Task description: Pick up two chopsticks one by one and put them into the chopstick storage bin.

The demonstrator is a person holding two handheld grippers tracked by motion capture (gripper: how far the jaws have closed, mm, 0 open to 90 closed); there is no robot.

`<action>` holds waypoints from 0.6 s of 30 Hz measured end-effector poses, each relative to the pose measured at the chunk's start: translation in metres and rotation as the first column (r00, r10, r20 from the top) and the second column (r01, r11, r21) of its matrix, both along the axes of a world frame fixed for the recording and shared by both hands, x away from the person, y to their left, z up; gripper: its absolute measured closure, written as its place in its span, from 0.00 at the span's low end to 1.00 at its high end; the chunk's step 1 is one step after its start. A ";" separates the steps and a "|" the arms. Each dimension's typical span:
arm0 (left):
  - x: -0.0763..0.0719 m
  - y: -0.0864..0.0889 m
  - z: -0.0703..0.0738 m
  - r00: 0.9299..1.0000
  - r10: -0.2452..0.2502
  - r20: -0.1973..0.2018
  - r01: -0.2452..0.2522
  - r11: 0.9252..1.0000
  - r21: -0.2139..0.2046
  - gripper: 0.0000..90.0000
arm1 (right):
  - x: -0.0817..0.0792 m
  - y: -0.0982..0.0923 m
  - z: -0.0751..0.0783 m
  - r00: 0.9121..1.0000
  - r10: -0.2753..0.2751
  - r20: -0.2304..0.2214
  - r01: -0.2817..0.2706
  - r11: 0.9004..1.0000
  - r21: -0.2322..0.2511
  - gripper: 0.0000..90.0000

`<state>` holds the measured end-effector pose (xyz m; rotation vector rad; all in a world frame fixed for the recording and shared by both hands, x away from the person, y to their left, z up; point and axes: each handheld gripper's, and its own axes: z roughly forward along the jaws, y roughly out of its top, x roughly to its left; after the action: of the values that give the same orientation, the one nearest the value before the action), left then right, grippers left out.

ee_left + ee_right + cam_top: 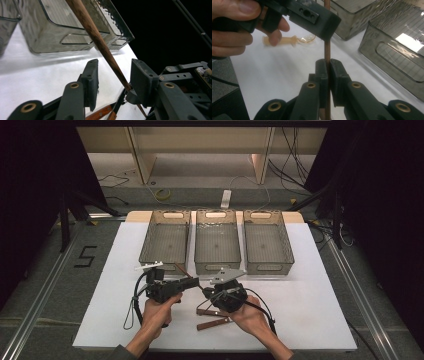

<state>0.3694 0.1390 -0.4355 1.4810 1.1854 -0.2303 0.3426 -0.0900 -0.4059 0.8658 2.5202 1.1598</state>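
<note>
My right gripper is clamped on a thin brown wooden stick, whose long axis rises straight out of the jaws. My left gripper stands partly closed around the same stick without pressing it; the stick runs slantwise between its pads, nearer the right one. Below lie two wooden-handled utensils on the white bench. Three grey plastic baskets stand beyond; cables trail over the floor behind.
</note>
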 end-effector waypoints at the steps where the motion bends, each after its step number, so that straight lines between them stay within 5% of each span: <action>1: 0.000 0.000 0.000 1.000 -0.003 -0.002 0.003 1.000 -0.006 0.65 | 0.000 0.001 0.000 1.000 0.000 0.000 0.000 1.000 0.001 0.95; 18: 0.001 0.002 0.002 0.999 -0.047 -0.005 0.047 0.996 -0.071 0.86 | -0.002 0.005 0.004 1.000 0.006 0.015 -0.006 1.000 0.028 0.95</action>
<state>0.3700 0.1407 -0.4339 1.4483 1.1376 -0.3064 0.3401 -0.0852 -0.4017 0.8533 2.5022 1.2013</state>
